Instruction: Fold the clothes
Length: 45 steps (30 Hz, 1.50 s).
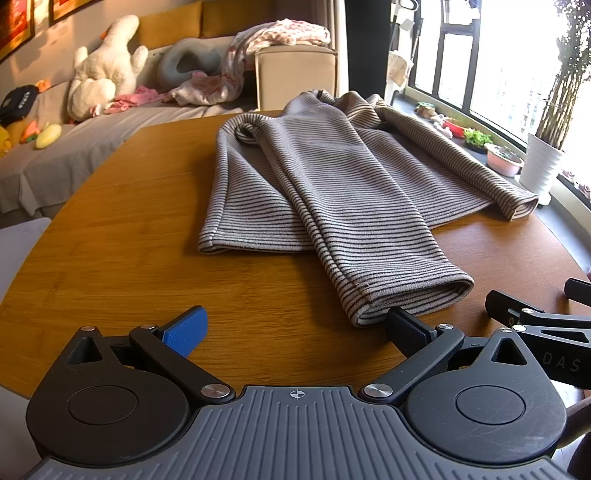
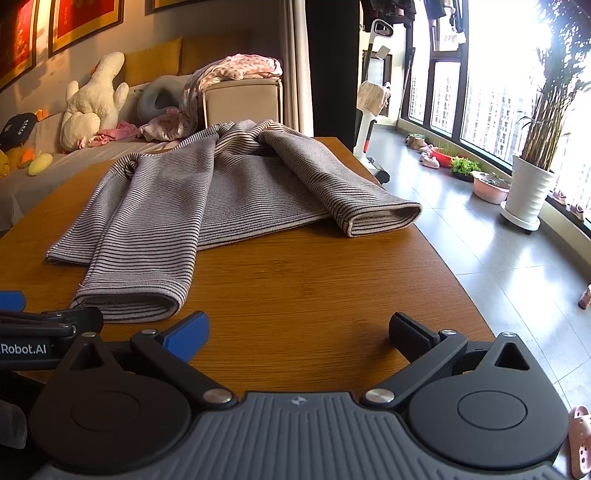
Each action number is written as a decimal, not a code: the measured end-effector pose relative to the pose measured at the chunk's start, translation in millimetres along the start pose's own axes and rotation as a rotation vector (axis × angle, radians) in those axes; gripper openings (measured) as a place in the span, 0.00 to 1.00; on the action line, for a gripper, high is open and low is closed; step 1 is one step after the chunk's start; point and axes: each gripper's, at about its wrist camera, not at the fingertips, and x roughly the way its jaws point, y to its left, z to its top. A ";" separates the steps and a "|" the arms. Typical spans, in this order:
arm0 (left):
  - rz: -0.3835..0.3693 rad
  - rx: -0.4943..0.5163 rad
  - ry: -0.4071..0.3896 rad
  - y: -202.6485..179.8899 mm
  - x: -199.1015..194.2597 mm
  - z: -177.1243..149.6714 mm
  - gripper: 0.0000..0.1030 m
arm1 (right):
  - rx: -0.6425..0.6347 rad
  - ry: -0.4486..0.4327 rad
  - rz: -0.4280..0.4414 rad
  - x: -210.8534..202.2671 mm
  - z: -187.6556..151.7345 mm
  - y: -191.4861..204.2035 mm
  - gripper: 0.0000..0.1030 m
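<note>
Our grey-and-black striped knit sweater [image 1: 332,177] lies on the wooden table [image 1: 129,240], both sleeves laid inward; body unfolded; left gripper [image 1: 295,328] and right gripper [image 2: 299,332] spread, empty.

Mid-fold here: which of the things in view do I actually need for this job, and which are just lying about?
For the job:
striped sweater, spread on the wooden table
left gripper and right gripper, both open and empty

Lying about:
white plush toy on the sofa
grey neck pillow
pink floral blanket
white plant pot
</note>
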 end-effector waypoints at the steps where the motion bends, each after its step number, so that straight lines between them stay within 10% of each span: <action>1: 0.000 0.000 0.000 0.0 0.1 0.0 1.00 | 0.005 -0.002 0.005 -0.1 0.4 -0.5 1.00; 14: -0.067 0.017 0.038 6.3 1.4 12.6 1.00 | -0.018 -0.010 0.099 2.3 6.2 -13.7 1.00; 20: -0.140 0.043 -0.102 10.2 -10.2 47.6 1.00 | 0.053 -0.083 0.152 8.9 28.5 -36.1 1.00; 29: -0.300 -0.042 -0.032 13.7 60.0 112.2 1.00 | 0.021 -0.177 0.207 52.7 97.7 -39.3 1.00; 36: -0.312 -0.148 0.079 26.7 125.1 148.6 1.00 | -0.023 -0.076 0.291 111.8 131.1 -25.9 0.47; 45: -0.374 -0.209 0.137 42.4 149.0 157.1 1.00 | -0.024 0.024 0.317 149.6 131.9 -13.8 0.49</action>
